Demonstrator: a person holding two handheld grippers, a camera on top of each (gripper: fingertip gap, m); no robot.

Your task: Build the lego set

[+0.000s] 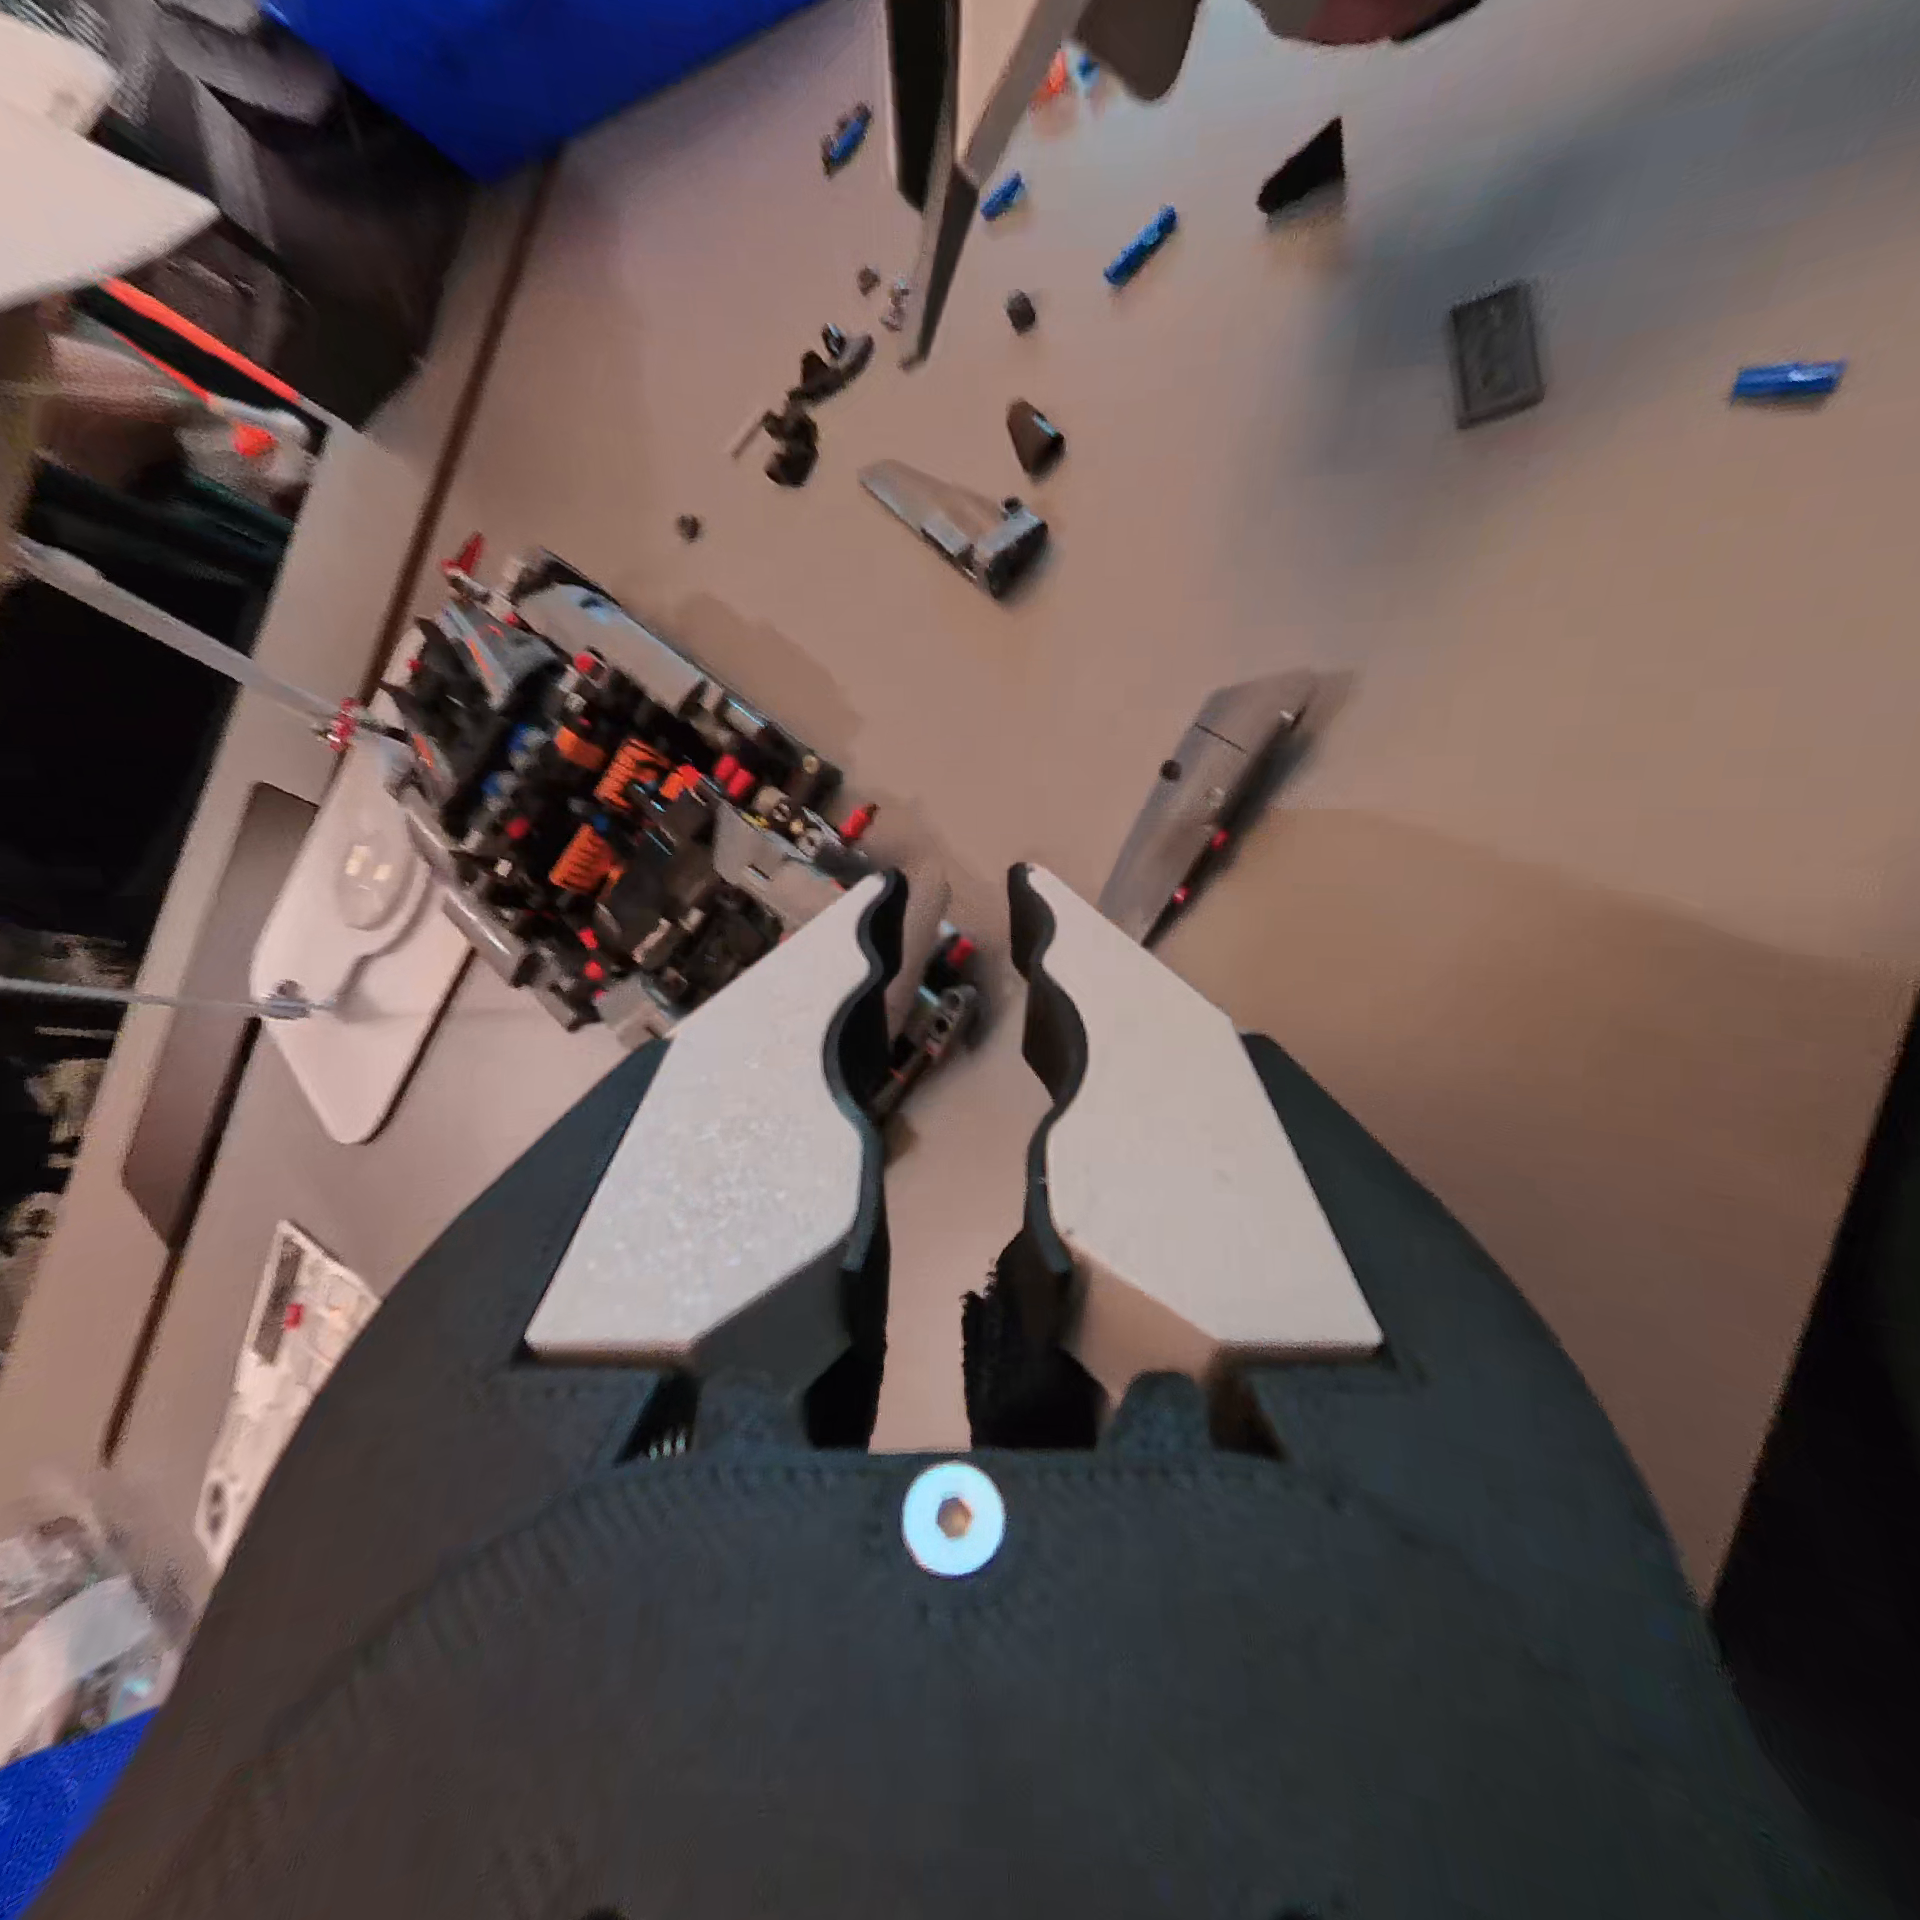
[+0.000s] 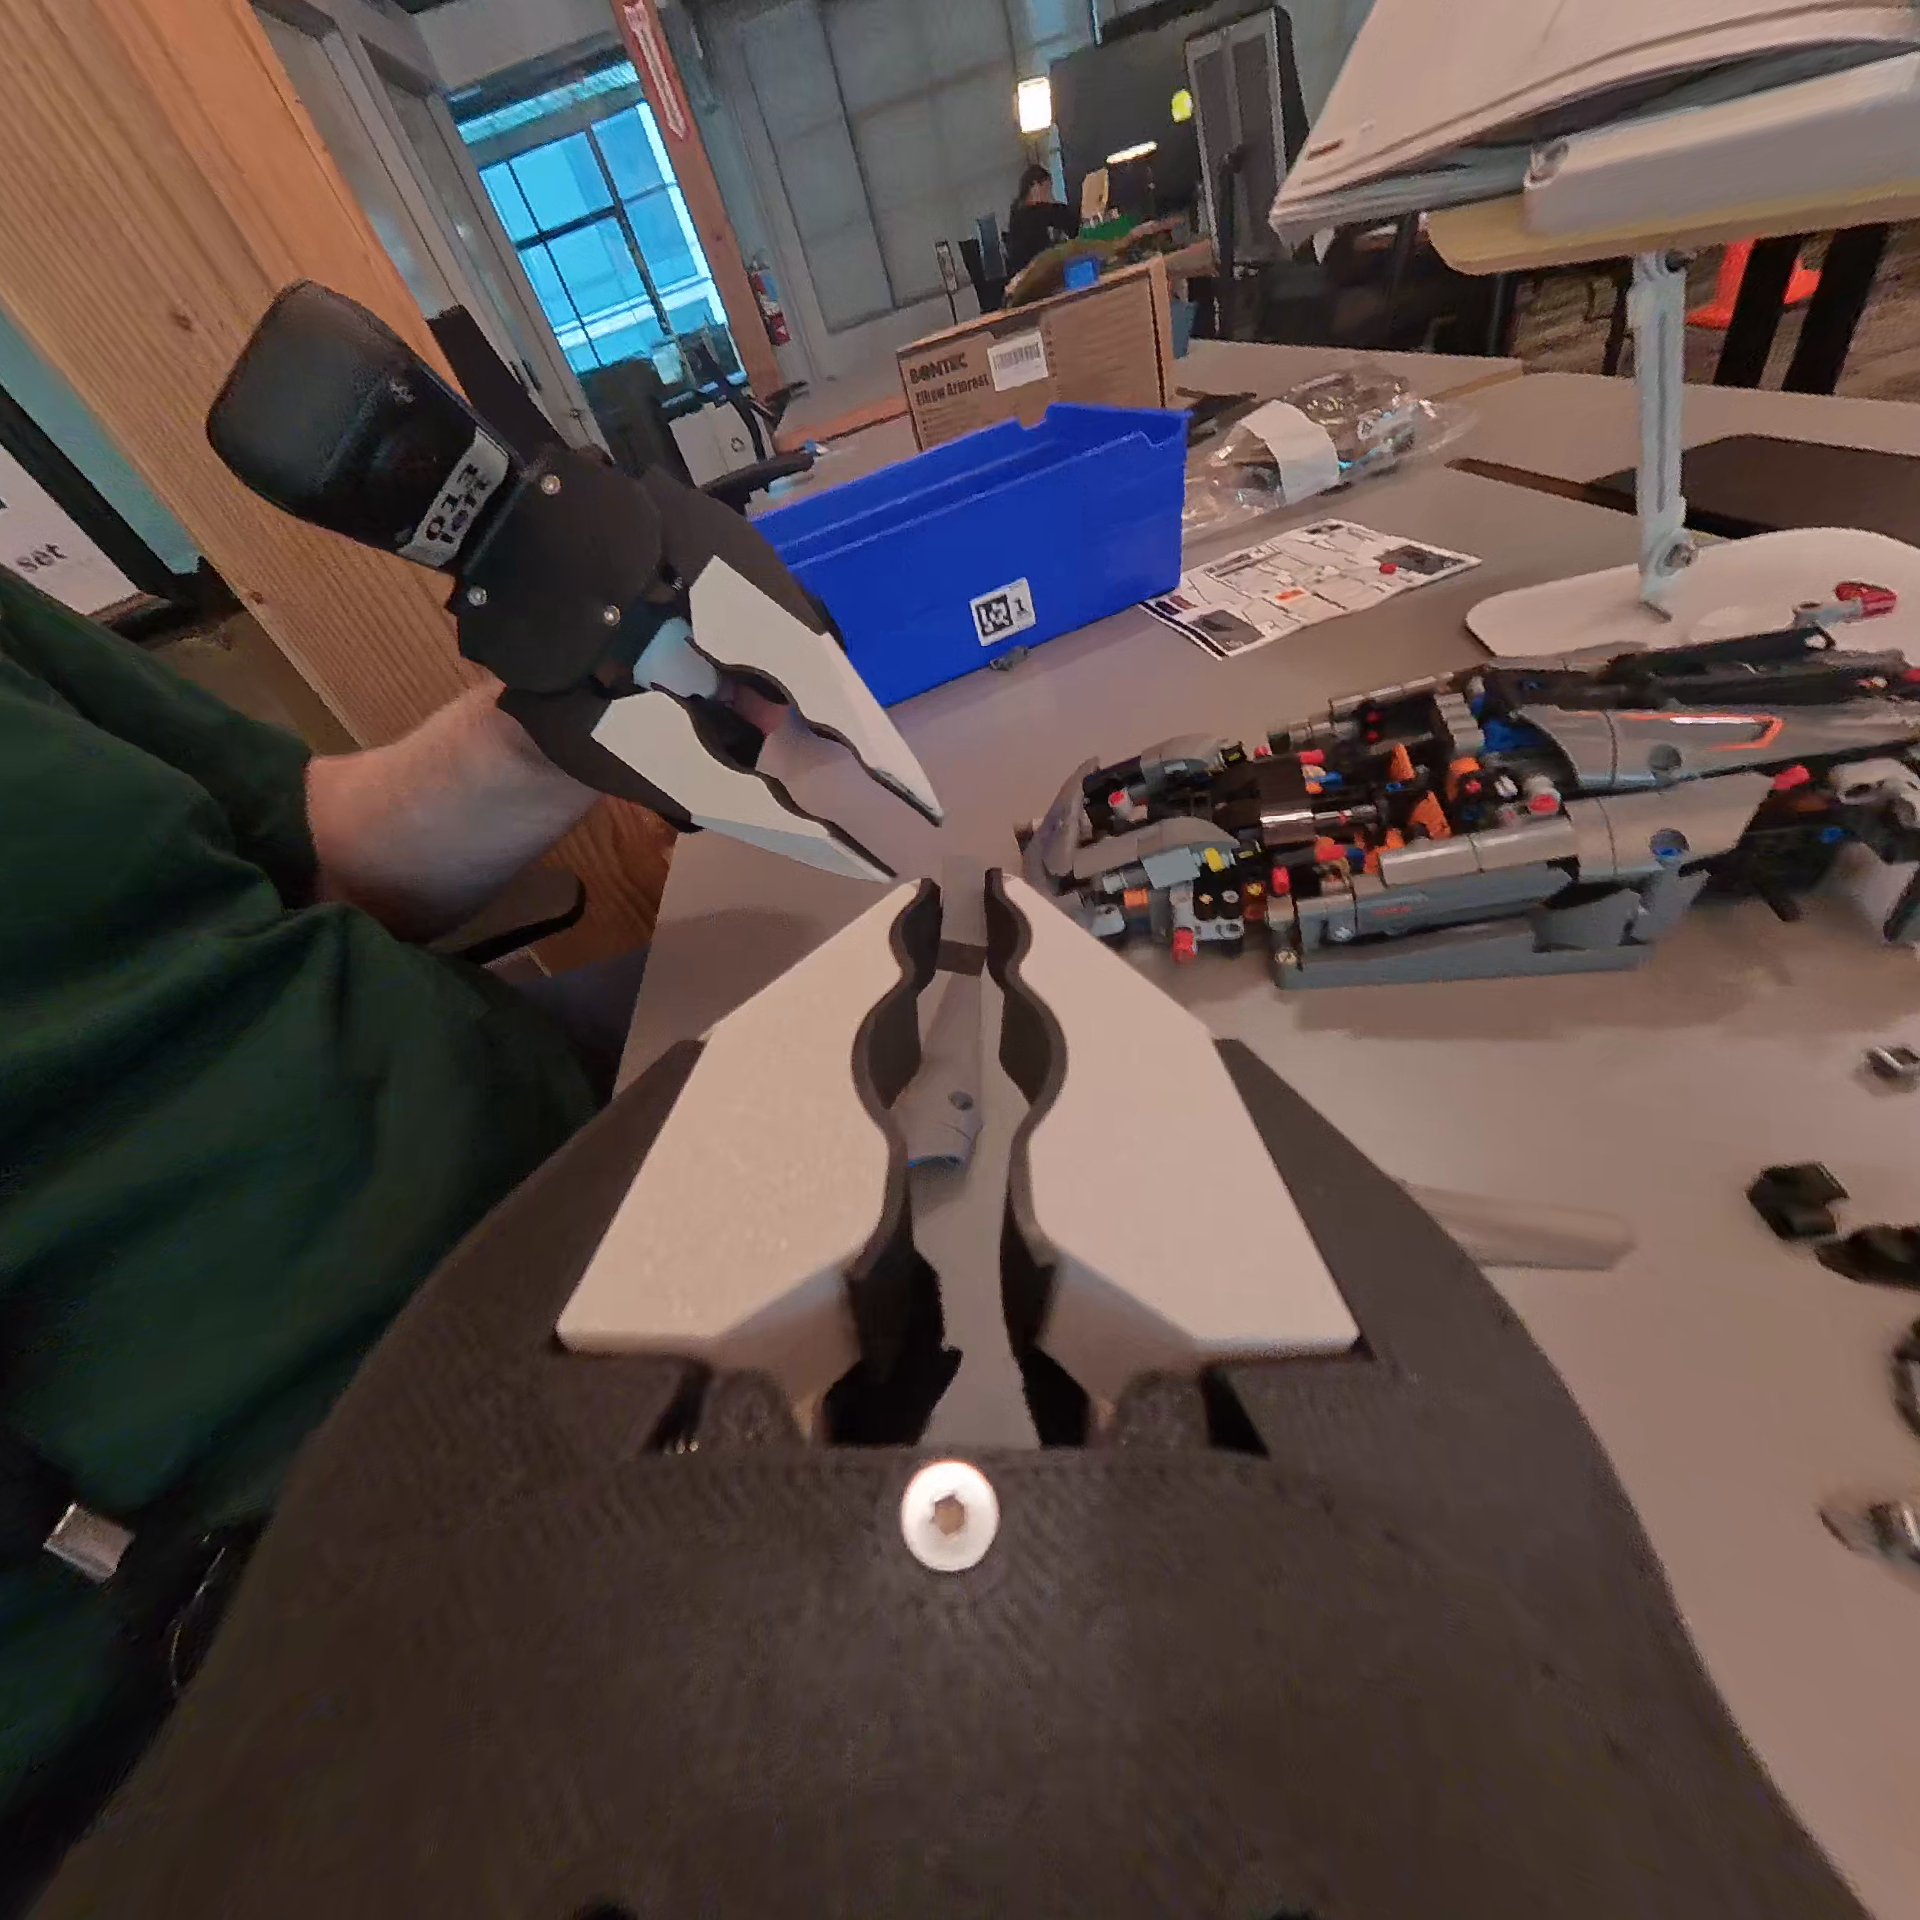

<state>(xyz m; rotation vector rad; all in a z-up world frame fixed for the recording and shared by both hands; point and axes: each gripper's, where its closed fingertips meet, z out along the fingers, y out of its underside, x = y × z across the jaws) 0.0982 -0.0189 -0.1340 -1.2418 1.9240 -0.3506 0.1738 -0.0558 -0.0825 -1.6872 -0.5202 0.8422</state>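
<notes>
The partly built lego car (image 2: 1455,831), grey and black with orange and red parts, lies on the grey table (image 2: 1558,1091); it also shows in the left wrist view (image 1: 623,800). My right gripper (image 2: 961,883) is shut on a long grey lego panel (image 2: 951,1081) that runs along the gap between its jaws. My left gripper (image 1: 958,881) is open and empty, above the car's near end. In the right wrist view the left gripper (image 2: 916,844) points at my right fingertips, just short of them.
Loose pieces lie on the table: a grey wing panel (image 1: 1205,800), a grey wedge assembly (image 1: 956,525), blue pins (image 1: 1141,244), a dark plate (image 1: 1496,353). A blue bin (image 2: 997,540), an instruction sheet (image 2: 1309,582) and a white stand base (image 2: 1704,592) sit behind the car. My right fingertips sit around 10 cm from my left ones.
</notes>
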